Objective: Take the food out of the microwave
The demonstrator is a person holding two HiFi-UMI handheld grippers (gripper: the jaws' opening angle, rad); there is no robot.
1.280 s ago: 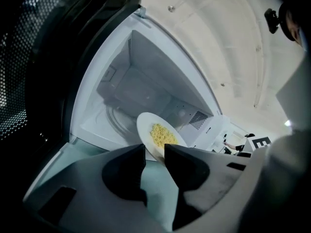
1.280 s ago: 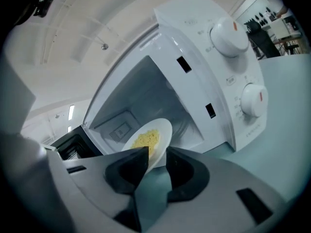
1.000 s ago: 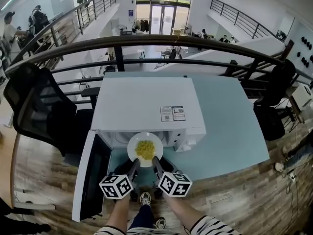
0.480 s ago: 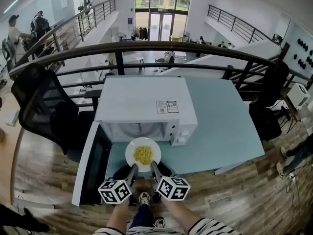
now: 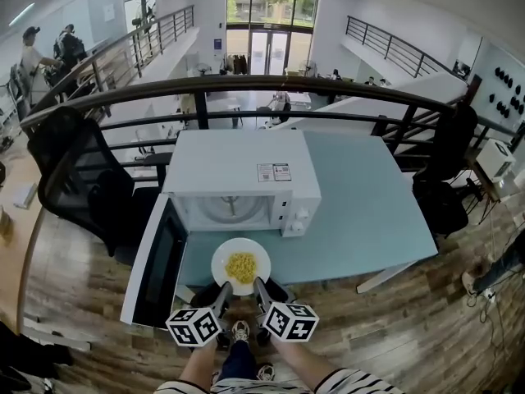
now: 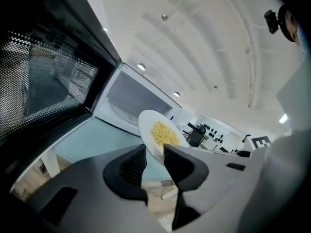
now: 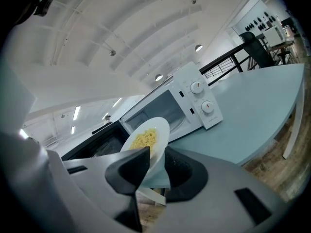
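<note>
Two sets of fingers (image 6: 127,171) are squeezing the white plate's (image 5: 223,261) near rim, the left gripper (image 6: 154,150) on one side and the right gripper (image 7: 156,153) on the other. The plate of yellow food (image 5: 240,267) is hanging over the counter (image 5: 369,212), outside the open microwave (image 5: 238,167). If one squeeze is loosening, the plate may be tipping and spilling.

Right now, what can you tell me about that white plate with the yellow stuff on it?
The plate is round, white and glossy, probably ceramic, with a heap of yellow food, perhaps noodles, in its middle. It is roughly level, outside the microwave, just in front of the open cavity and over the pale blue table. The left tongs and the right tongs each clamp its near rim, side by side. It looks lifted off the table.
</note>
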